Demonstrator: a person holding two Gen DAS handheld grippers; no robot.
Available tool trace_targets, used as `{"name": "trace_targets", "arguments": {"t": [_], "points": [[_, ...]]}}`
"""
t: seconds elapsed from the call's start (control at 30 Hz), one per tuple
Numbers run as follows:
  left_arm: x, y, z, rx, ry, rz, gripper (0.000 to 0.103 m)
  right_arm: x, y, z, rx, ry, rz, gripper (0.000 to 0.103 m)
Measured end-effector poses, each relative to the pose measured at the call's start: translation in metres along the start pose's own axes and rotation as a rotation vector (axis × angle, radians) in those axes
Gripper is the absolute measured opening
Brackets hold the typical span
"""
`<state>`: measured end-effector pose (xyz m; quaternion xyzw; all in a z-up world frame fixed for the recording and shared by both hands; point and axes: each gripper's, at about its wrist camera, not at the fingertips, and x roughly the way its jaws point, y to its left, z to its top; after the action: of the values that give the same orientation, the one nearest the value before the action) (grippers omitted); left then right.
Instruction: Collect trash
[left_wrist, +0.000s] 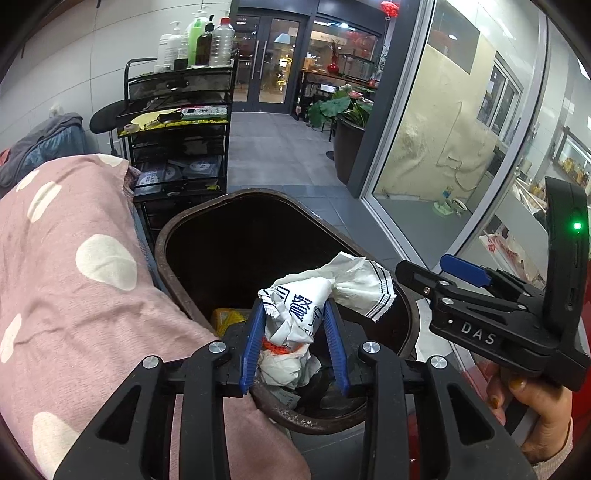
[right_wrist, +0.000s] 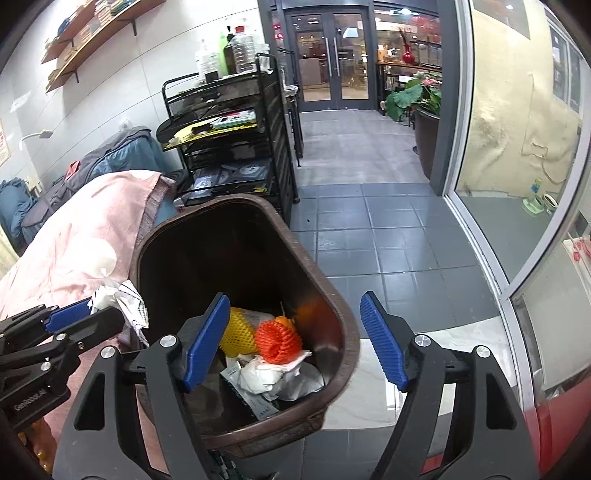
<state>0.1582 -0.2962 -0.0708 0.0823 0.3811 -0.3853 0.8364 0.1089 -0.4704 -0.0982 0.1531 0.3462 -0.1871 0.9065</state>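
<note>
A dark brown trash bin (left_wrist: 173, 236) stands beside a bed; it also shows in the right wrist view (right_wrist: 332, 295). My left gripper (left_wrist: 295, 314) is shut on a crumpled white paper wrapper with blue print (left_wrist: 306, 299) and holds it over the bin's opening. The wrapper also shows at the left of the right wrist view (right_wrist: 118, 299). Inside the bin lie an orange foam net (right_wrist: 279, 338), a yellow foam net (right_wrist: 238, 332) and white crumpled paper (right_wrist: 266, 376). My right gripper (right_wrist: 295, 332) is open and empty above the bin's near rim; it shows in the left wrist view (left_wrist: 461, 273).
A pink polka-dot blanket (left_wrist: 74, 277) covers the bed left of the bin. A black wire cart (left_wrist: 177, 129) with bottles stands behind. Grey tiled floor (right_wrist: 369, 229) runs to glass doors. A glass partition (right_wrist: 517, 147) and a potted plant (left_wrist: 347, 110) are on the right.
</note>
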Motion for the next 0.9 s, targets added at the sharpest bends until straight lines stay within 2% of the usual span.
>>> {"name": "trace_targets", "arguments": {"t": [0.1,0.17,0.2,0.23,0.27,0.37,0.57,0.67,0.73,0.9], "points": [[0.006,-0.005,0.001,0.028,0.005,0.004,0.042,-0.003,-0.006,0.0,0.014,-0.004,-0.007,0.076],[0.007,-0.007,0.0,0.049,-0.007,0.021,0.062,-0.004,-0.009,-0.001,0.02,-0.004,-0.01,0.076],[0.008,-0.008,-0.001,0.055,-0.016,0.026,0.068,-0.004,-0.011,-0.001,0.024,-0.004,-0.011,0.076],[0.008,-0.009,-0.001,0.061,-0.027,0.031,0.078,-0.005,-0.013,0.0,0.029,-0.004,-0.012,0.077],[0.007,-0.01,-0.001,0.065,-0.033,0.033,0.084,-0.005,-0.015,0.0,0.034,-0.005,-0.014,0.078],[0.006,-0.015,-0.002,0.083,-0.048,0.036,0.093,-0.006,-0.019,-0.001,0.044,-0.008,-0.013,0.083],[-0.01,-0.022,-0.004,0.102,-0.096,0.056,0.097,-0.009,-0.019,-0.002,0.048,-0.02,-0.004,0.085],[-0.027,-0.021,-0.008,0.103,-0.136,0.072,0.097,-0.014,-0.016,-0.004,0.05,-0.048,-0.005,0.091],[-0.043,-0.02,-0.011,0.105,-0.168,0.1,0.097,-0.019,-0.013,-0.006,0.063,-0.076,0.003,0.096],[-0.088,-0.005,-0.026,0.081,-0.263,0.189,0.097,-0.033,0.009,-0.013,0.04,-0.127,0.044,0.097]]}}
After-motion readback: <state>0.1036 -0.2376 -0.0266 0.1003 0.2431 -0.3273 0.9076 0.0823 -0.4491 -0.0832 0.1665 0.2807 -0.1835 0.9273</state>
